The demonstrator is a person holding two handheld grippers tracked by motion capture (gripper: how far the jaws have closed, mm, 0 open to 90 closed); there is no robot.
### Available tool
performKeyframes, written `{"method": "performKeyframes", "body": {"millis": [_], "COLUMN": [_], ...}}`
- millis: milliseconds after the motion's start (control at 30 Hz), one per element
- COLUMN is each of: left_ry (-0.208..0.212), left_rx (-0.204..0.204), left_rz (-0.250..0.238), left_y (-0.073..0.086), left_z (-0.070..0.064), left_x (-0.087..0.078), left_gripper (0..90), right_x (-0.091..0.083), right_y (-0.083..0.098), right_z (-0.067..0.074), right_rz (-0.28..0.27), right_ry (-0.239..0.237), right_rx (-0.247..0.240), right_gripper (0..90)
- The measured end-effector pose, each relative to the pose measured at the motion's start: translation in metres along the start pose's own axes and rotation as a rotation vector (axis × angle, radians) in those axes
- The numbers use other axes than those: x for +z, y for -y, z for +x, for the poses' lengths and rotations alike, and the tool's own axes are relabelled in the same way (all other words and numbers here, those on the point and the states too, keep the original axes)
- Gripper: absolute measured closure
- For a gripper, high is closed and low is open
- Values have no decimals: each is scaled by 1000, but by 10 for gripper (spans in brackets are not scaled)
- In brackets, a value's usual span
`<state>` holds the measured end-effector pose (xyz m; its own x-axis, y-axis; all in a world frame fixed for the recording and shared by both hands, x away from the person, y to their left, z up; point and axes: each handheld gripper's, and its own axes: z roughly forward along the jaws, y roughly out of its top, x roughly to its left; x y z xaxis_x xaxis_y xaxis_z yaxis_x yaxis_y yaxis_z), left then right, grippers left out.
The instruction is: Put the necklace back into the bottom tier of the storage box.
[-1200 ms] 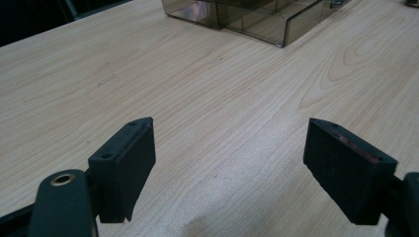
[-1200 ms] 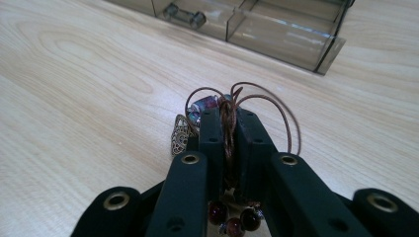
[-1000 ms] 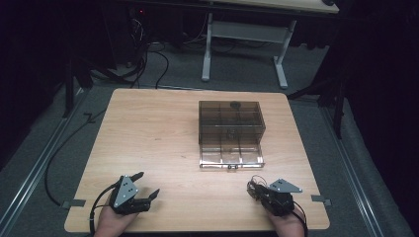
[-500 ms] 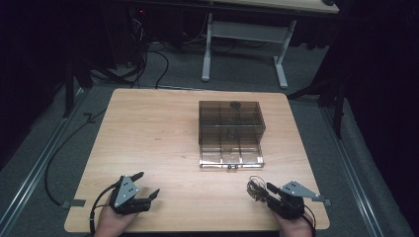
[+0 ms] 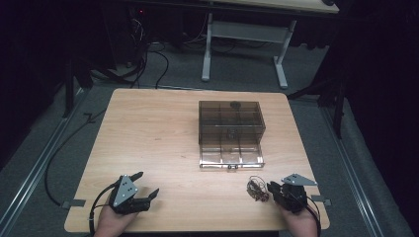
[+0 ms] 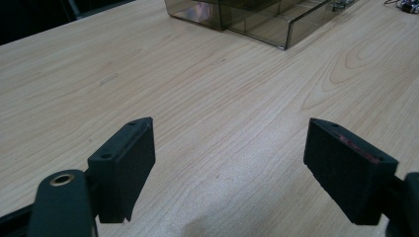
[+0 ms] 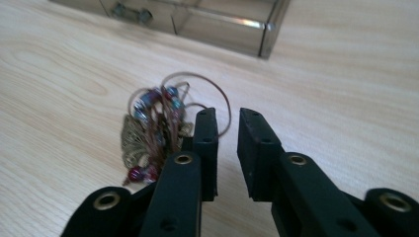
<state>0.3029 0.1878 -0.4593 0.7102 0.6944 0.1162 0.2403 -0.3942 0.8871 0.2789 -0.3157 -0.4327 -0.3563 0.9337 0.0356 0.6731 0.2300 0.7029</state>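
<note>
1. Right gripper (image 7: 227, 148): jaws nearly together, holding nothing; left gripper (image 6: 242, 173) gapes wide.
2. Beaded wire jewellery (image 7: 153, 128) lies just left of the right jaws (light, floppy, likely snaggy); pinch the bunched beads.
3. Beyond it, the smoky box (image 5: 231, 133) sits with its drawer out.

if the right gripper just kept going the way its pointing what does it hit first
Probably the thin wire loop of the beaded necklace, which curls across just ahead of the right gripper. Past that, the smoky plastic drawer box. Depth is hard to judge.

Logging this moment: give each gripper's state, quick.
Left gripper: open, nothing between its jaws.
Right gripper: nearly closed, narrow gap, holding nothing; beaded jewellery lies beside it.
</note>
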Motion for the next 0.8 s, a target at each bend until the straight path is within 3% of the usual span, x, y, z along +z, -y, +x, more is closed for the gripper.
{"method": "performKeyframes", "body": {"millis": [133,300,433,800], "left_ry": [2,7,10,16], "left_rx": [-5,-7,-10,-9], "left_rz": [-6,-12,-10,-7], "left_y": [0,0,0,0], "left_z": [0,1,1,1], "left_x": [0,-1,-1,-1], "left_gripper": [201,202,201,201], "right_x": [3,5,10,6], "right_y": [-5,-10,-14,-27], "right_z": [-3,-5,-9,-12], "right_rz": [86,147,201,274], "right_ry": [14,40,39,-3], "right_rx": [26,15,39,29], "right_gripper": [819,815,811,808]}}
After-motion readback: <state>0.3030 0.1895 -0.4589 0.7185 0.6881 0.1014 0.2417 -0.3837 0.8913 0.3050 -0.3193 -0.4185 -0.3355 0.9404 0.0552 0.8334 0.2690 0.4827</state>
